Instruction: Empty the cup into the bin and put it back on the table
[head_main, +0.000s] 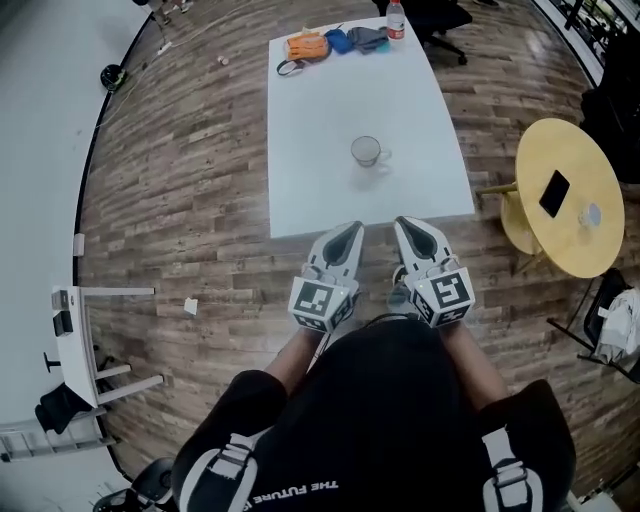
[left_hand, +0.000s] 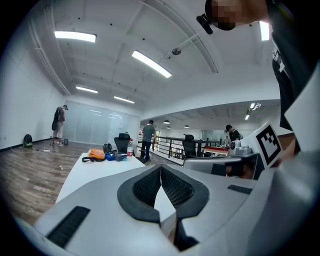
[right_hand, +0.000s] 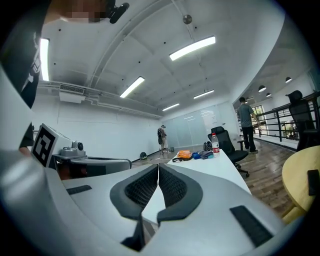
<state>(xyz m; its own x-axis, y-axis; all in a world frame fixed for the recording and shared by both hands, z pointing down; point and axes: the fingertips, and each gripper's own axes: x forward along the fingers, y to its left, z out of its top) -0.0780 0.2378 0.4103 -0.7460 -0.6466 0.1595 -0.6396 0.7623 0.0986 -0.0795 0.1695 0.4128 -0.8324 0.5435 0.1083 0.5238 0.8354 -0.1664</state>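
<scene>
A clear glass cup (head_main: 367, 152) with a handle stands upright near the middle of the white table (head_main: 310, 180). My left gripper (head_main: 350, 237) and right gripper (head_main: 405, 229) are side by side just short of the table's near edge, apart from the cup. Both are shut with nothing between the pads. In the left gripper view the left gripper (left_hand: 161, 170) has its jaws pressed together over the table top (left_hand: 95, 167). The right gripper (right_hand: 158, 170) looks the same in the right gripper view. The cup is hidden in both gripper views. No bin is in view.
At the table's far end lie an orange pouch (head_main: 306, 46), blue and grey items (head_main: 355, 39) and a water bottle (head_main: 396, 18). A round yellow table (head_main: 570, 200) with a phone (head_main: 554, 193) stands to the right. A white rack (head_main: 80, 340) stands at left. People stand far off.
</scene>
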